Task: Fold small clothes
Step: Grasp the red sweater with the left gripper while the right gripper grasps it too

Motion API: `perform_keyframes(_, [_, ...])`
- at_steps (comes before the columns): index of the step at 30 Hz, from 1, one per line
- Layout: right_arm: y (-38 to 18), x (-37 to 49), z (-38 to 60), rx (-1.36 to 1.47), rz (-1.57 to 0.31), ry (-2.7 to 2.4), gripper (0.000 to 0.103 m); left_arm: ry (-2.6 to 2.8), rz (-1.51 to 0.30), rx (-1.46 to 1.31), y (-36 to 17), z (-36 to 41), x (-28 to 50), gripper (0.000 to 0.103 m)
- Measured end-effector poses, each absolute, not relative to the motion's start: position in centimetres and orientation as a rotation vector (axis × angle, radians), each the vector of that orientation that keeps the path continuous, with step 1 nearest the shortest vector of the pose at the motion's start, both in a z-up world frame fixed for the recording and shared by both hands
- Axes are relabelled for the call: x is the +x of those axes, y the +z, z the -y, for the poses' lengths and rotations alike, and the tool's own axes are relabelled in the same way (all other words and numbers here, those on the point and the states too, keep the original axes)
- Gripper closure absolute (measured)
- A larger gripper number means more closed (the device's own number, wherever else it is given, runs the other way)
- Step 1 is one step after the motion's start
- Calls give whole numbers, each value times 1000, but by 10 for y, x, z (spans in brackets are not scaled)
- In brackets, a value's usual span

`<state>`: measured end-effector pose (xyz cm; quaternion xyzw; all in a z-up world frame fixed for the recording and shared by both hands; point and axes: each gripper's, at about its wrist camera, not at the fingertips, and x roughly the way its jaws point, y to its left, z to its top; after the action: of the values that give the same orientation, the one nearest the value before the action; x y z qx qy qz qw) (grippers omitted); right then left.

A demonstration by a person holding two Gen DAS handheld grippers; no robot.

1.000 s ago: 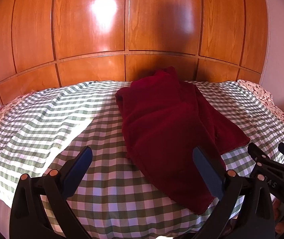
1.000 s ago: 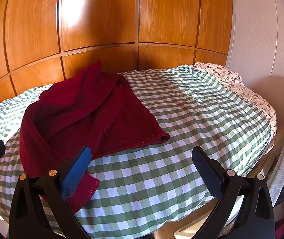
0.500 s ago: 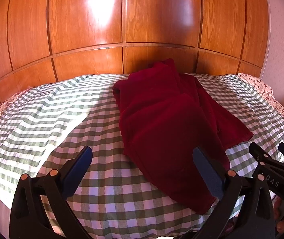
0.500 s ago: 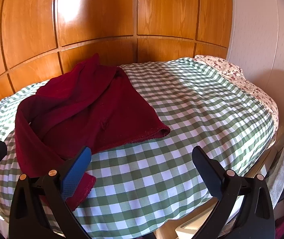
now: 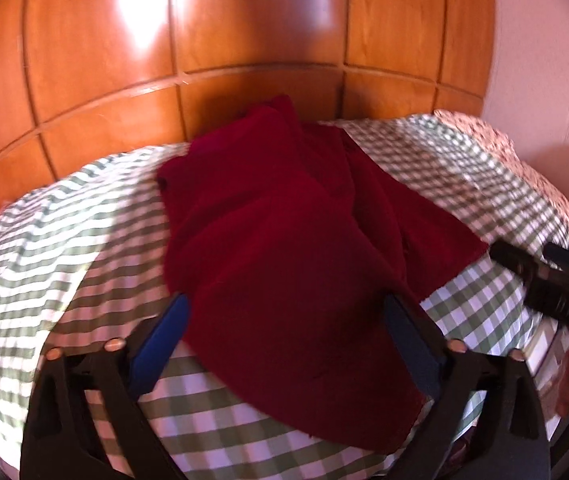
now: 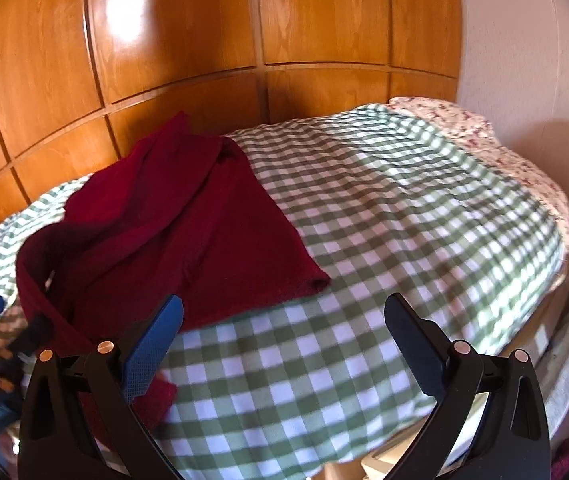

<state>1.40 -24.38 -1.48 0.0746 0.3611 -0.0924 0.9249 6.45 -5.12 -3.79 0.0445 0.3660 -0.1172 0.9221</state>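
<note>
A dark red garment lies crumpled on a green and white checked bedspread. My left gripper is open, its jaws wide to either side of the garment's near end, which reaches between them. In the right wrist view the garment lies at the left. My right gripper is open and empty over bare bedspread, just right of the garment's near corner. The right gripper also shows at the right edge of the left wrist view.
A wooden panelled wall stands behind the bed. A white wall is at the right. A floral sheet shows at the bed's far right corner. The bed's front edge drops off below the grippers.
Both grippers have moved forward and lower toward the bed. The left gripper has shifted right, so the garment's near end now lies between its jaws. The garment has not moved.
</note>
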Motion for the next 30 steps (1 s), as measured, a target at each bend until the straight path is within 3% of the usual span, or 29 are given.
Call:
perform_keyframes(4, [-10,45,246,249,-765,-94,14,-312,-823,49,-51,48,78,80])
perform_keyframes(6, [-11,65,243,311,-797,-11,25,-360,-827,-37,-49,33,80,90])
perform_keyframes(8, [-16,83,236,372,-836,84,31,-383,-815,-123,-40,11,81,93])
perform_keyframes(12, [-38,126,207,470,-956,276,31,-404,-785,-312,-18,-45,85,95])
perform_keyframes(13, [-41,133,200,474,-975,301,35,-384,-771,-335,-13,-61,85,96])
perform_keyframes(18, [-52,167,157,462,-991,379,36,-335,-724,-427,8,-126,91,96])
perform_keyframes(20, [-51,177,139,400,-986,379,57,-295,-700,-420,13,-143,91,96])
perform_keyframes(21, [-50,179,134,370,-991,371,60,-272,-688,-417,15,-152,92,96])
perform_keyframes(23, [-51,184,126,301,-997,358,78,-197,-685,-414,15,-171,99,96])
perform_keyframes(30, [-37,173,139,201,-954,372,88,115,-728,-442,-2,-252,160,96])
